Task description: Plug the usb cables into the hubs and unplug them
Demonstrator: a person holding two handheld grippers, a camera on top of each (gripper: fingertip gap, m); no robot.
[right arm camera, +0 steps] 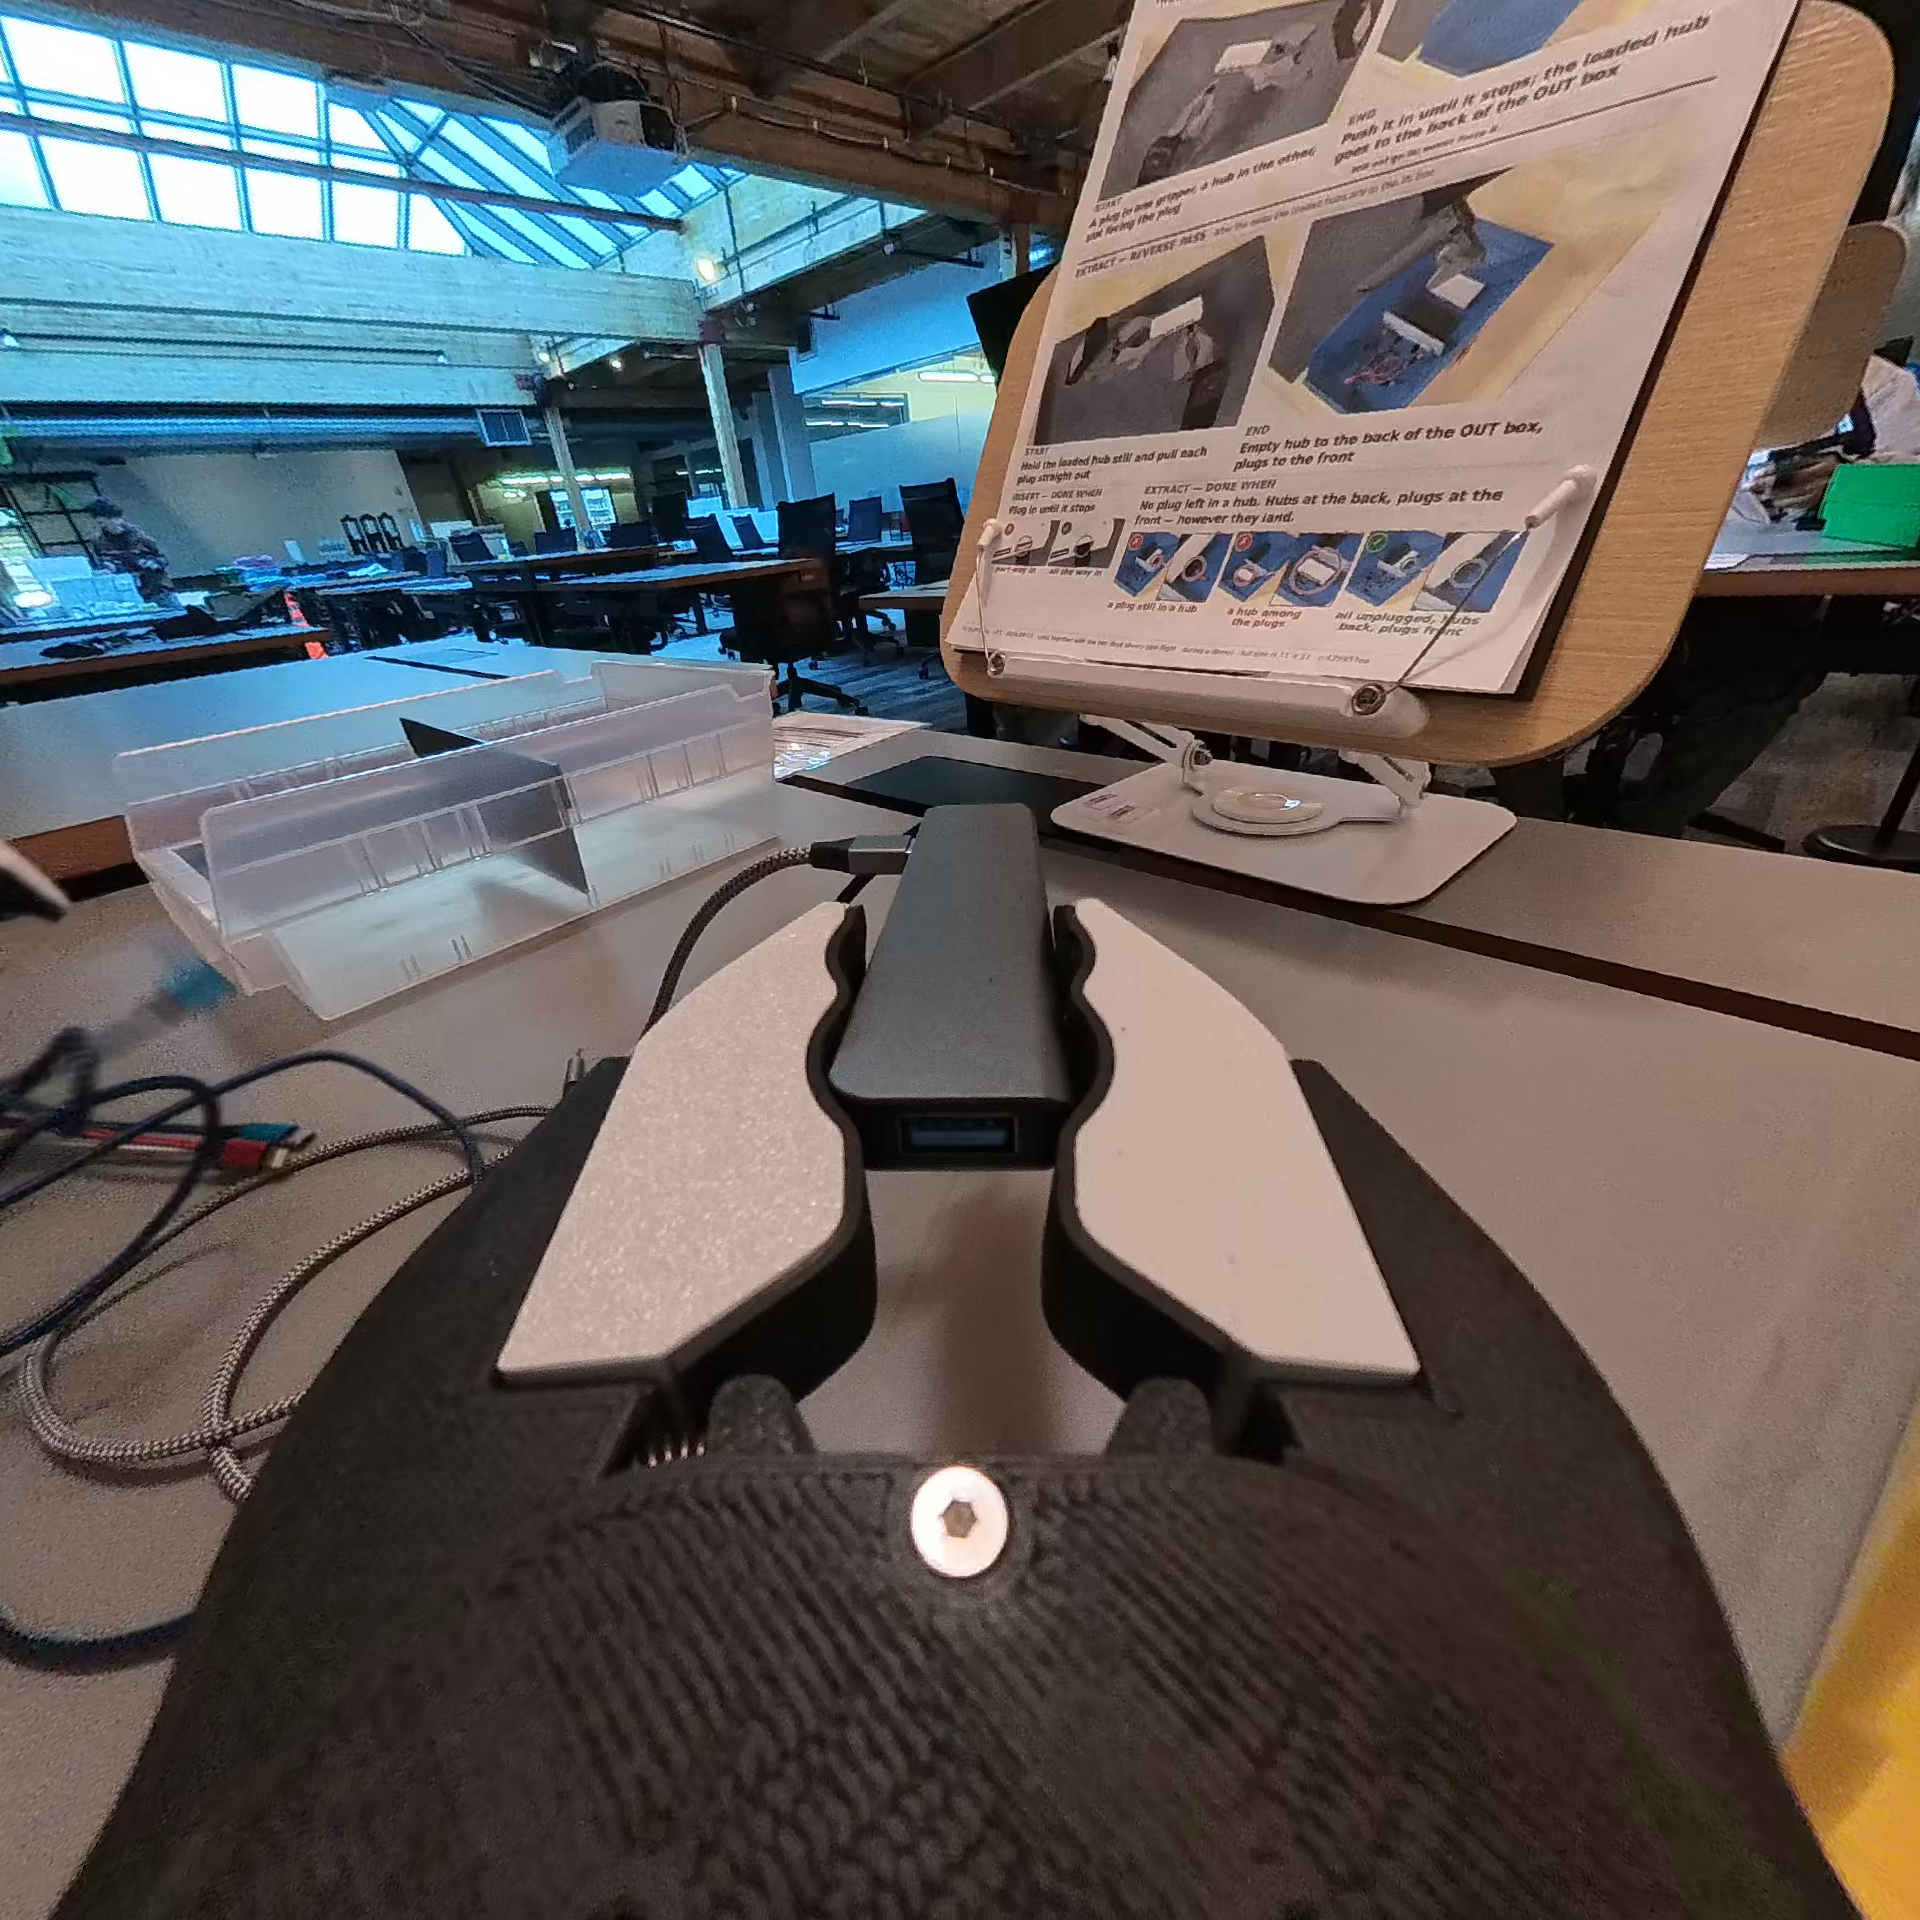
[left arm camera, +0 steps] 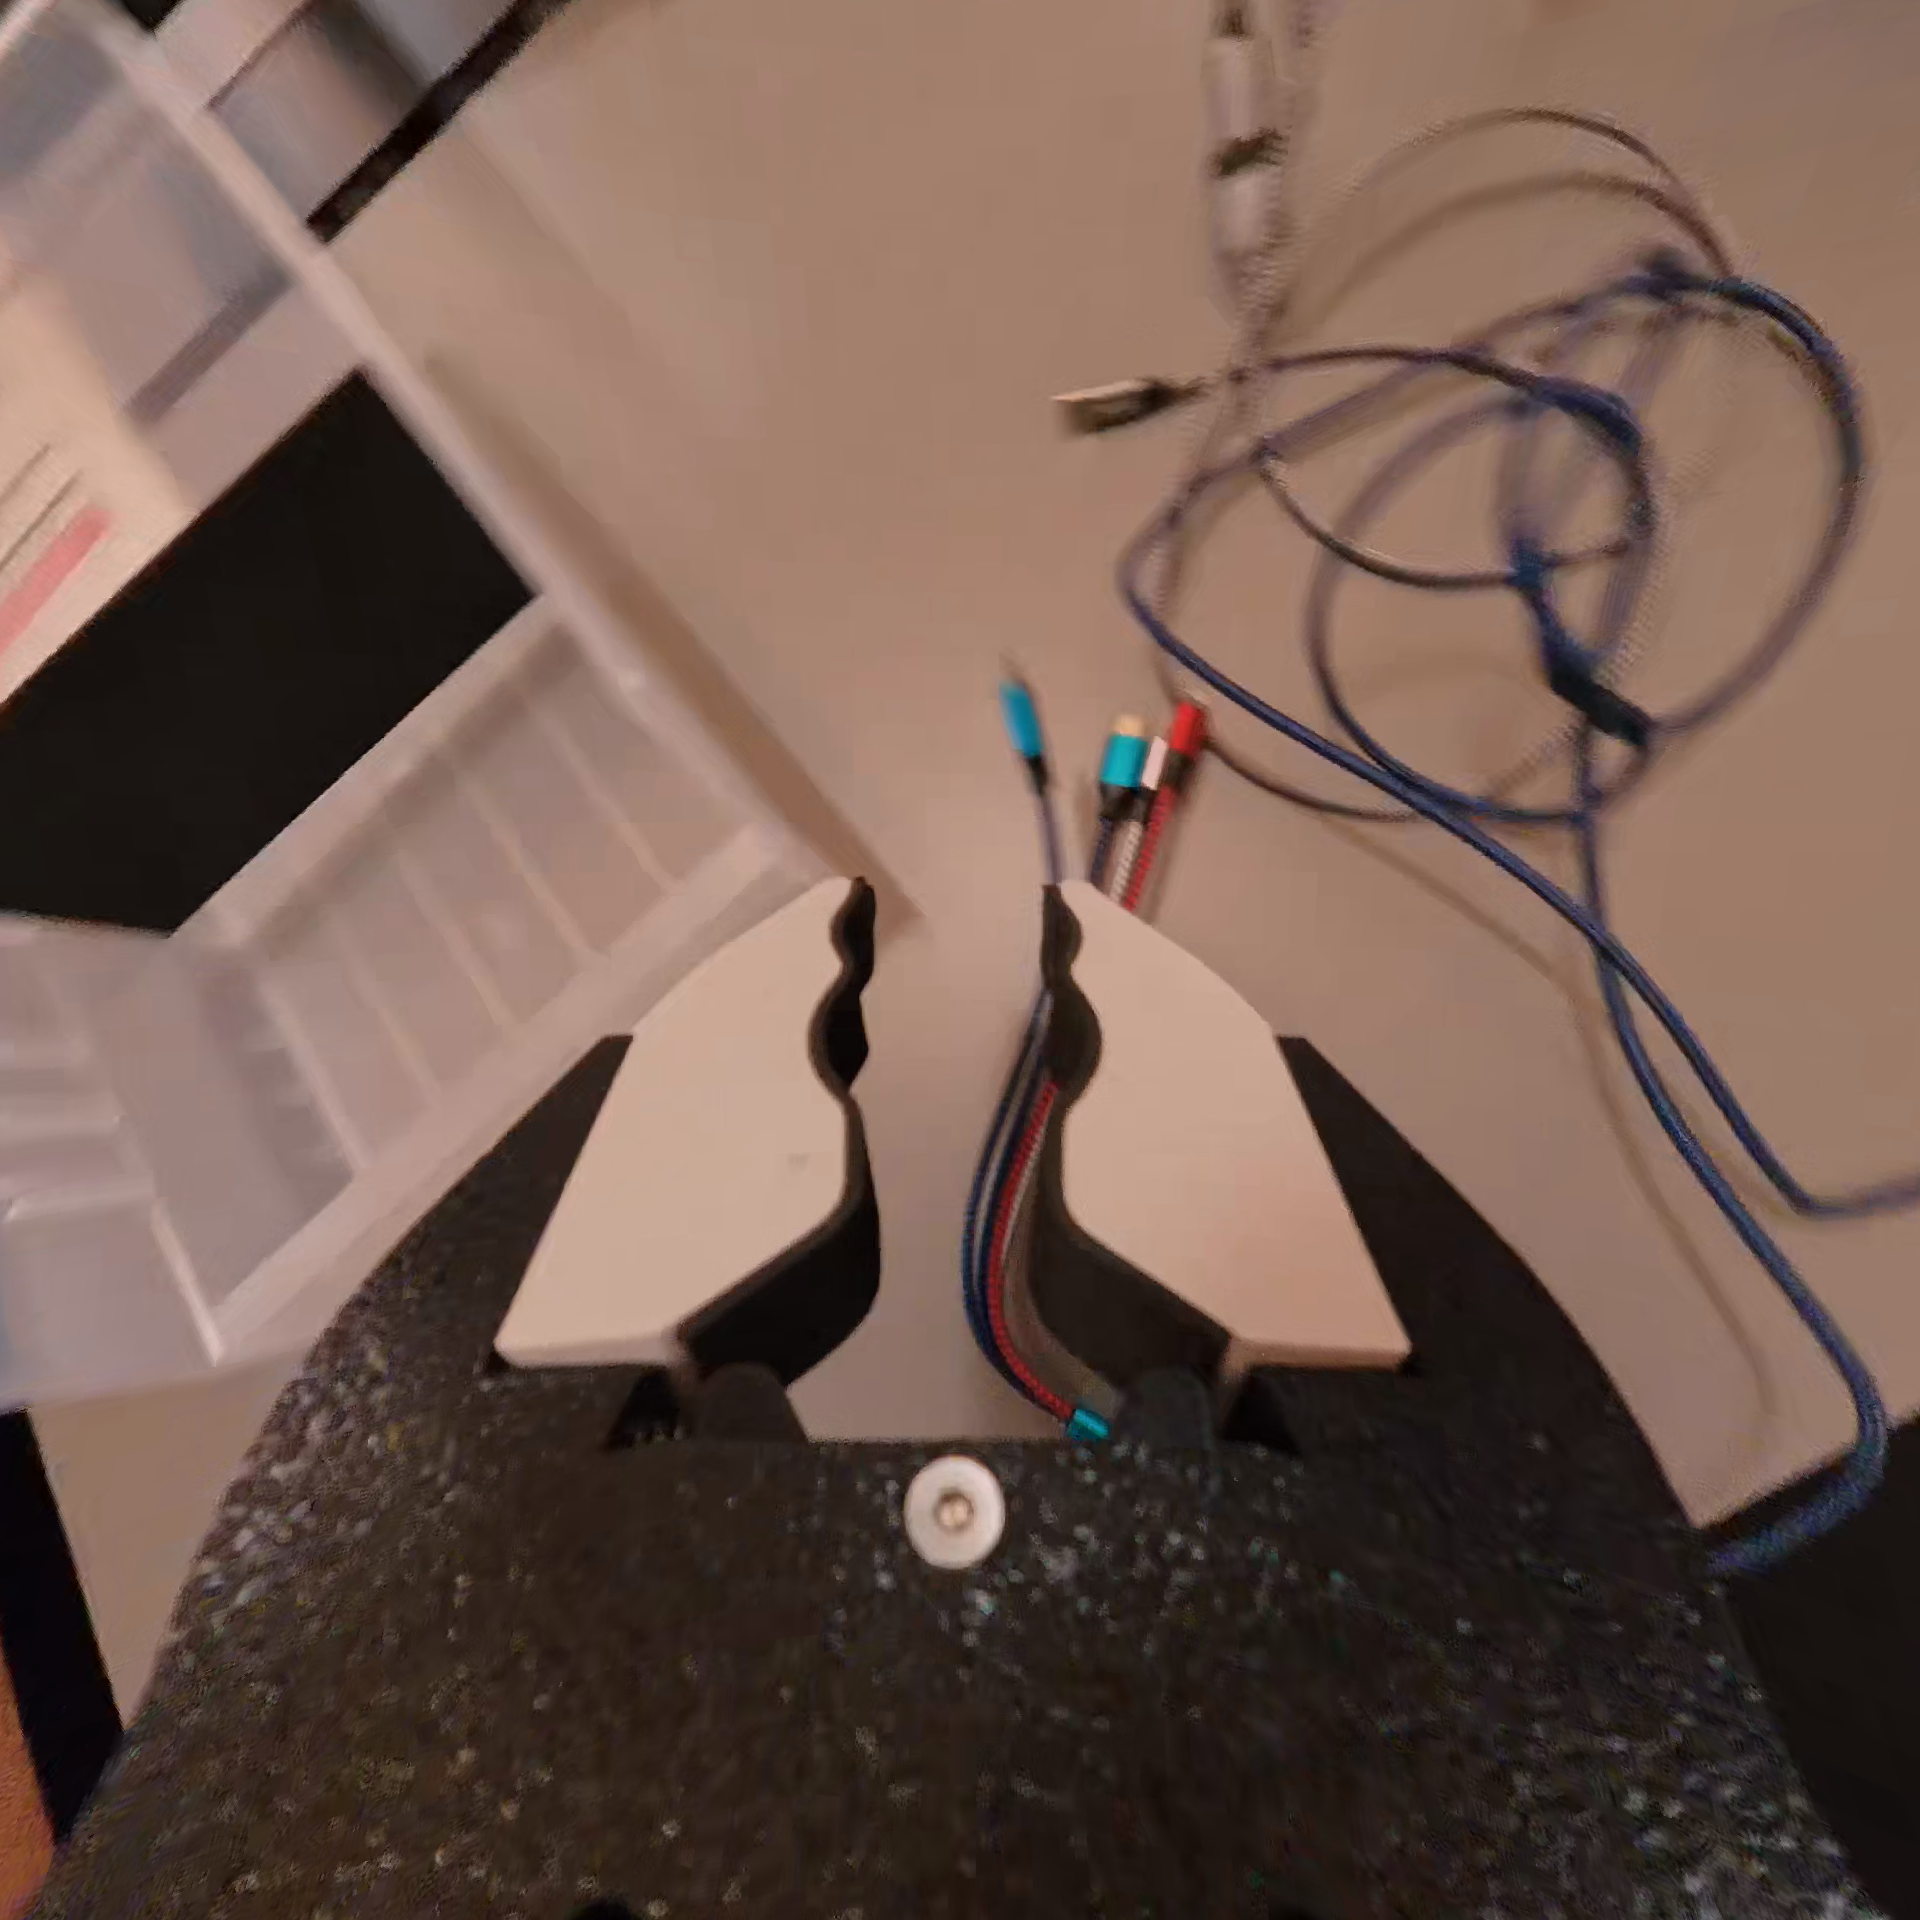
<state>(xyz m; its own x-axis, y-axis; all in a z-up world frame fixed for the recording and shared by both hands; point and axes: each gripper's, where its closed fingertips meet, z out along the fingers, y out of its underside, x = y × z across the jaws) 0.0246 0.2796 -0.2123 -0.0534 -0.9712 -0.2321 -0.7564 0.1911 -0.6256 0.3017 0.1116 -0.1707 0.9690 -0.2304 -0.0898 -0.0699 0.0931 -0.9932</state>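
Observation:
In the right wrist view my right gripper is shut on a dark grey USB hub and holds it above the table. The hub's end port faces the camera, and its grey braided lead leaves its far left end. In the blurred left wrist view my left gripper is open and empty above the table. A braided multi-head cable runs along its right finger, with teal and red plugs lying just ahead. A silver USB plug lies farther off.
A tangle of blue cables lies right of the left gripper, also at the left of the right wrist view. A clear plastic divided bin stands at left, also in the left wrist view. A wooden document stand is behind the hub. Across from one pair of fingers to the other is roughly 35 cm.

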